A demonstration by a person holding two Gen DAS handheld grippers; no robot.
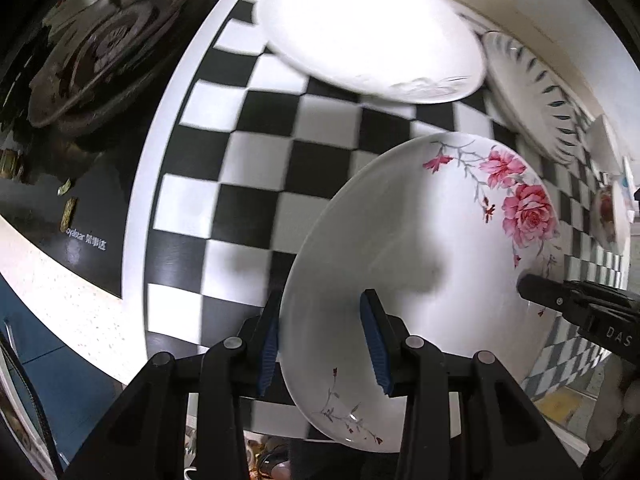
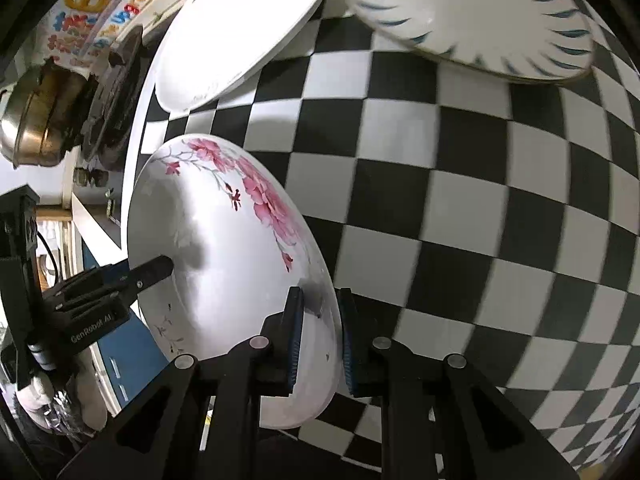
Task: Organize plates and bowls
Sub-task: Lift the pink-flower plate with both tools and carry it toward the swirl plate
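While both grippers clamp opposite rims of one rose-patterned plate [image 1: 420, 260], held above the near part of the checkered cloth [image 1: 248, 152], sorting appears barely begun. Left gripper [image 1: 320, 344] and right gripper [image 2: 320, 340] each pinch its edge. Farther off lie one plain white plate [image 1: 372, 36] and one blue-streaked plate [image 2: 468, 20], well apart, unstacked. Three plates are clearly counted; no bowl is identifiable.

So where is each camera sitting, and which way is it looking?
Left wrist: sits on the left gripper, looking along its fingers across the rose plate and checkered mat; the right gripper's tip shows at right.
Right wrist: sits on the right gripper, facing the same plate's opposite rim; the left gripper shows at left.
Both share the rose plate, white plate and blue-striped plate.
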